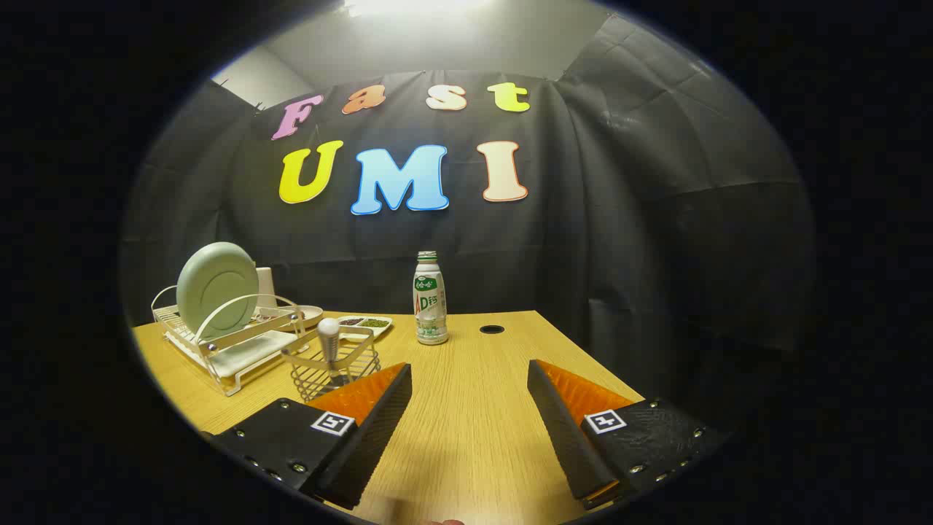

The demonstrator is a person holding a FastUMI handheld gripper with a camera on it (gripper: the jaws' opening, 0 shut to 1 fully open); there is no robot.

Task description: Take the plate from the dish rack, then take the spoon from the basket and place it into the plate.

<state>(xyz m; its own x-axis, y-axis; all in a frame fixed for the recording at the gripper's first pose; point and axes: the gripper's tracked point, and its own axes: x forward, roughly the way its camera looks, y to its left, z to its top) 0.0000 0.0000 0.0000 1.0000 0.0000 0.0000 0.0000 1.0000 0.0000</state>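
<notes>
Gripper [470, 379] at lower centre, its 2 fingers spread wide and empty over bare table [474, 423]. Plate [217, 286] stands upright in dish rack [226, 343], middle left, ready to lift; spoon [329, 346] sits upright in basket [332, 368] beside it.

Surface: light wooden table [474, 408] with a small round dark hole [492, 329] near its far edge.
Far left: white wire dish rack [226, 343] standing on the table.
Beside the rack: wire basket [332, 364].
Behind the basket: small white divided tray [364, 323] and shallow cream dish [310, 315].
Far centre: upright white plastic bottle with green label [430, 299], left of the hole.
</notes>
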